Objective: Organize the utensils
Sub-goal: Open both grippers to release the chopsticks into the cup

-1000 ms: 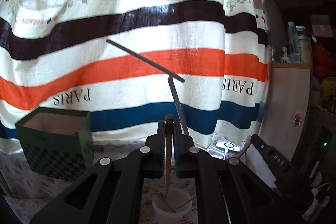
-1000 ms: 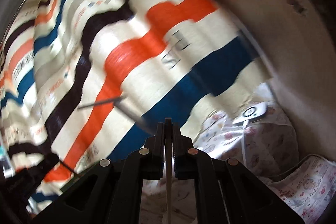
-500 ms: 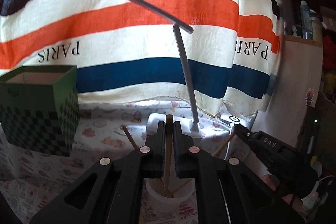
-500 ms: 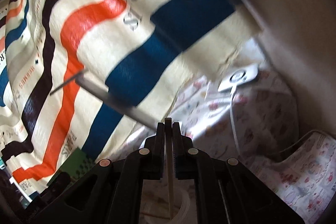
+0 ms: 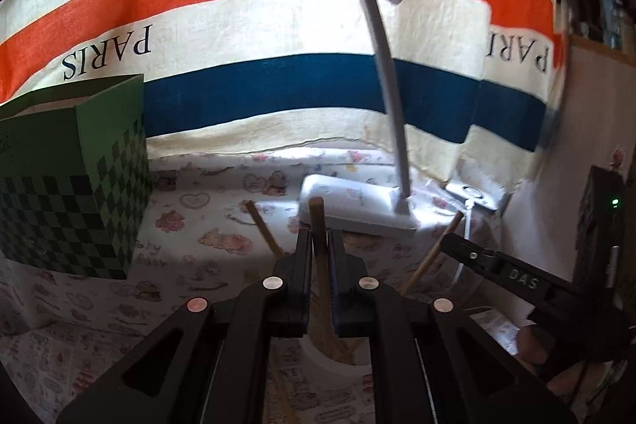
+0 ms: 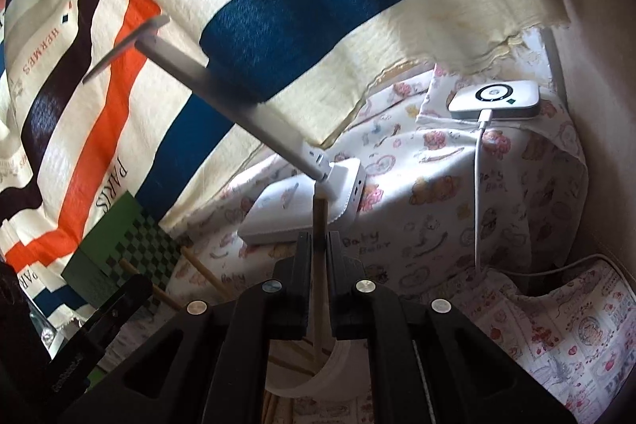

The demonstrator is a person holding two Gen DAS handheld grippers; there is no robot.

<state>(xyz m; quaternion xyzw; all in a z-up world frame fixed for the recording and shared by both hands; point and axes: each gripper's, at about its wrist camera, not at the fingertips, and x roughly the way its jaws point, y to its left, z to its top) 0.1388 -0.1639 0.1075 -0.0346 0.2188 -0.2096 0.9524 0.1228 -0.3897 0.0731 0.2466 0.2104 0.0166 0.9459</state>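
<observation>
While I hold one stick in each pair of tongs, the job looks partly done, I think. Some chopsticks already stand in the white cup (image 5: 338, 360), and two more are on their way in. I cannot see any others lying on the cloth, so I cannot tell how many are left.

Starting at the left side, a green checked box (image 5: 75, 185) sits at about nine o'clock in my left view. It stands well apart from the cup. A loose chopstick (image 5: 264, 229) pokes up from the cup toward eleven o'clock.

My left tongs (image 5: 319, 257) are pressed tight on a brown chopstick (image 5: 318, 221). It stands almost straight up, and its low end goes down into the cup at six o'clock. These tongs point forward and tip down a bit.

Past them, at twelve o'clock, a white lamp (image 5: 357, 205) rests on the cloth.

At three o'clock I see my right tongs (image 5: 461, 245), with a hand behind them. They pinch a pale chopstick (image 6: 319, 225) too. From the right view, its low end reaches inside the cup (image 6: 318, 376). These tongs also tip down, and they look rolled to one side.

I think letting go comes next.
</observation>
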